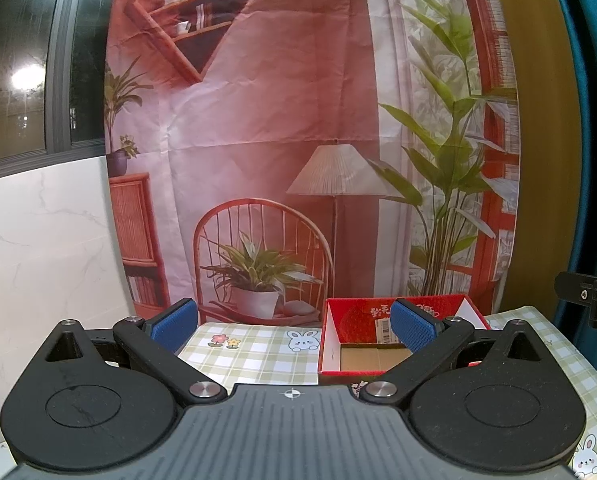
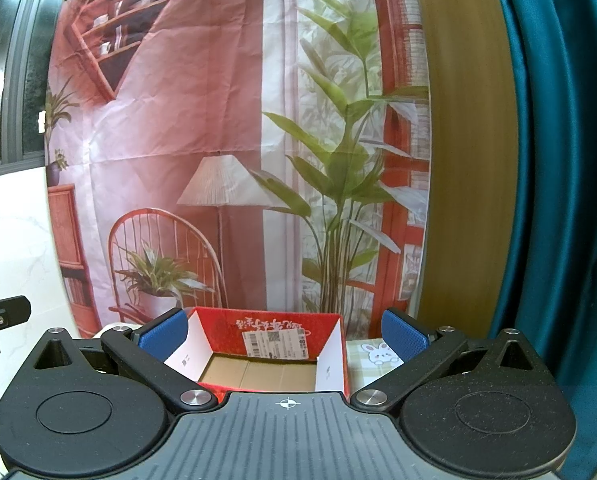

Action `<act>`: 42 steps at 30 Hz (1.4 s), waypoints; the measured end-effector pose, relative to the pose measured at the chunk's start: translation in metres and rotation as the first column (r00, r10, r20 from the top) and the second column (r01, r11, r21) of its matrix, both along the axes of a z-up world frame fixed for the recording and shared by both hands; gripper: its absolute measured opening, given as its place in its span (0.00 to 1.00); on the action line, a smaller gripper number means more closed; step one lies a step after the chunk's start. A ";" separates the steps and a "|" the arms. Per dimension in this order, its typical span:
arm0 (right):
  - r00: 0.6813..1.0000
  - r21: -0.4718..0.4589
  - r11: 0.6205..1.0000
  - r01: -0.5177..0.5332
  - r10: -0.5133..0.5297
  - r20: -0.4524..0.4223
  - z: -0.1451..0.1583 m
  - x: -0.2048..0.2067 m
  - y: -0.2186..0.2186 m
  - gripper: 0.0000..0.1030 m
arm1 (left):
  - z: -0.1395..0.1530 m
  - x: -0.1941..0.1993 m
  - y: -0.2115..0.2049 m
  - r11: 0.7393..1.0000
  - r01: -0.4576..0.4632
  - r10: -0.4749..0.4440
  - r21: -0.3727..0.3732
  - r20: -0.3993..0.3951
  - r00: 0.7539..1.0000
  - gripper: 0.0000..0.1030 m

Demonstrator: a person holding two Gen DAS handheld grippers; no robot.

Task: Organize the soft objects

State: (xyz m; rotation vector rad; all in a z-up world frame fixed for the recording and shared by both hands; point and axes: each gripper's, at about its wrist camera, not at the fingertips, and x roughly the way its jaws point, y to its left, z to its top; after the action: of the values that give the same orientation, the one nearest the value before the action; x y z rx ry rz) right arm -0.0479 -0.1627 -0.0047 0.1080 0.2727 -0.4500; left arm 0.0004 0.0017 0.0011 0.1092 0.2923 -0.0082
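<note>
A red cardboard box [image 1: 378,330] with white inner flaps and a bare brown bottom stands open on the checked tablecloth [image 1: 250,350]. It also shows in the right wrist view [image 2: 274,344], straight ahead and showing nothing inside. My left gripper [image 1: 294,326] is open with nothing between its blue pads; the box is ahead to its right. My right gripper [image 2: 284,334] is open with nothing between its pads, held in front of the box. No soft objects are in view.
A printed backdrop [image 1: 298,140] of a room hangs right behind the table. A white marble wall [image 1: 38,248] is at the left and a teal curtain [image 2: 558,180] at the right. The other gripper's black edge [image 1: 590,300] shows at the right.
</note>
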 end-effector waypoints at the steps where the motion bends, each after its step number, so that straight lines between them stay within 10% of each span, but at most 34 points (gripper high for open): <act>1: 1.000 0.000 1.000 0.000 0.000 0.000 0.000 0.000 0.000 1.00 | 0.000 0.000 0.000 1.000 0.000 0.000 0.000 0.000 1.000 1.00; 42: 1.000 0.007 1.000 -0.002 0.002 -0.005 -0.001 -0.001 -0.002 1.00 | -0.008 0.000 -0.002 1.000 0.015 -0.015 -0.006 -0.020 1.000 1.00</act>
State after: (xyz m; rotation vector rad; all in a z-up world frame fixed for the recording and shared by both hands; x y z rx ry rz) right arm -0.0489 -0.1651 -0.0058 0.1132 0.2791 -0.4473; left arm 0.0000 -0.0006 -0.0065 0.1052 0.3119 -0.0249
